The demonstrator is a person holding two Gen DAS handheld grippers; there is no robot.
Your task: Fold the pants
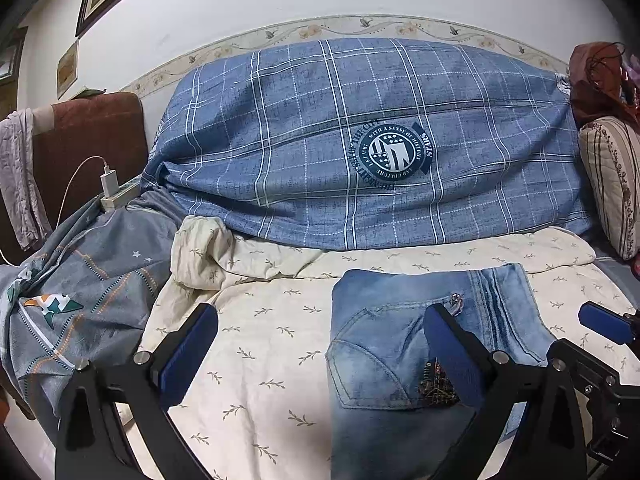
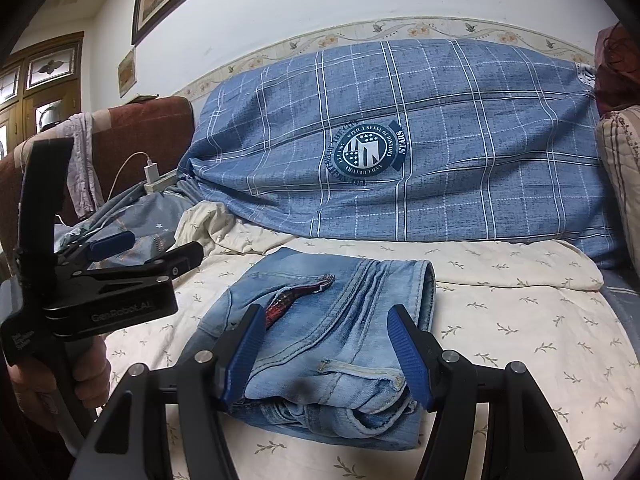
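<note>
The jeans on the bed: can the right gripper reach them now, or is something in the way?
Probably yes. The right gripper is open, with its fingers on either side of the folded jeans, and nothing lies between them. The left gripper is off to the side, clear of the way.

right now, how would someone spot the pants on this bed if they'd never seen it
Find the big blue plaid bedding roll along the wall. In front of it, on the cream leaf-print sheet, lies the folded light-blue denim bundle, the pants. It alone is denim, with stitched seams and a red embroidered patch.
</note>
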